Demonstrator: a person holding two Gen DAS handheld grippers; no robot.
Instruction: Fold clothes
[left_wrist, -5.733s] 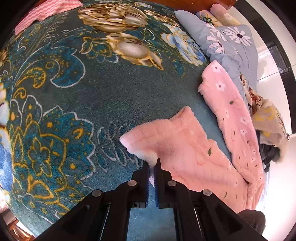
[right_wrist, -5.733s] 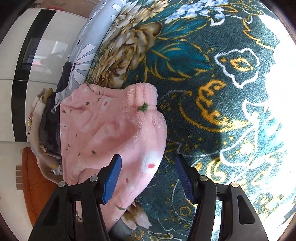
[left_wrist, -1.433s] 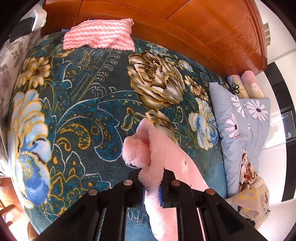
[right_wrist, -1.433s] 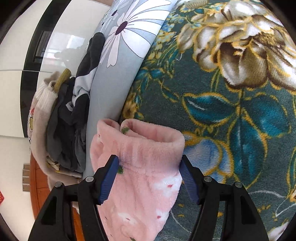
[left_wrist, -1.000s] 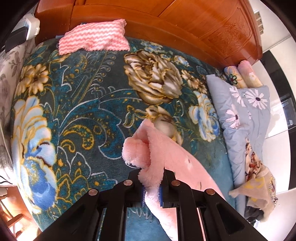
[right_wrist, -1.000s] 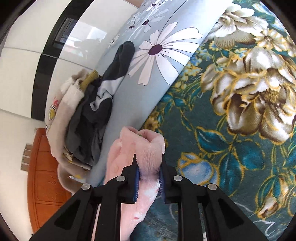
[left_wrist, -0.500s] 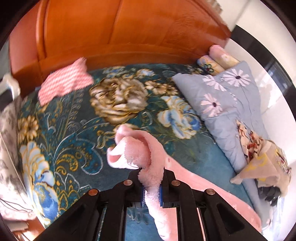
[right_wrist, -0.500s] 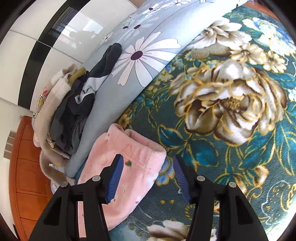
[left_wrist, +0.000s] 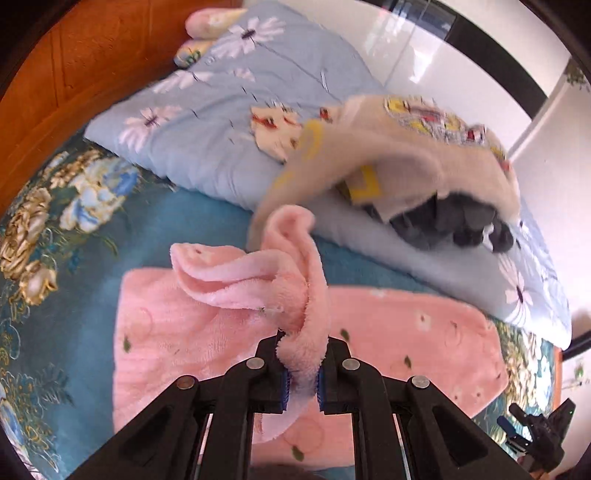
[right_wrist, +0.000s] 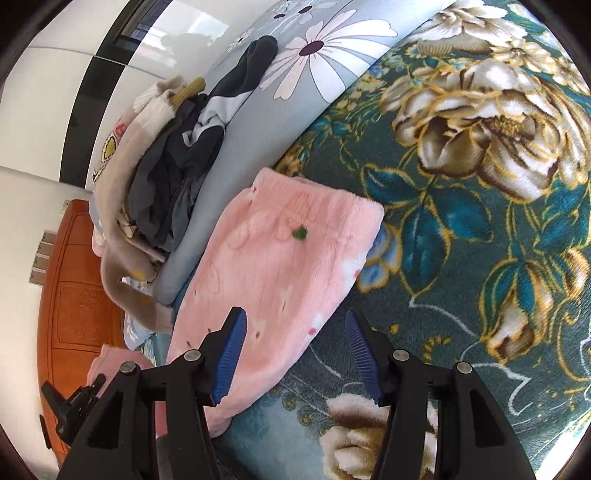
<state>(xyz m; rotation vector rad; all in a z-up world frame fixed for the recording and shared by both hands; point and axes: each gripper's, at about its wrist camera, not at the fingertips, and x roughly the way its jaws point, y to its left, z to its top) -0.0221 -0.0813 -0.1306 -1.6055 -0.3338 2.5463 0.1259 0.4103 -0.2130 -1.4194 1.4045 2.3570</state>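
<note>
left tool (left_wrist: 301, 373) clamped pants (left_wrist: 207, 332) cuff, lifted | right tool (right_wrist: 295, 354) gaped wide, empty, above waistband | lay cuff square on waistband

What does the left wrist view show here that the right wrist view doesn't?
Only the left wrist view shows the left gripper shut on a lifted fold of the pink fleece garment, the rest lying flat beneath. Only the right wrist view shows the right gripper open above the garment's other end, holding nothing. Both show the teal floral blanket, the blue daisy-print quilt and the pile of beige and dark clothes on it.
</note>
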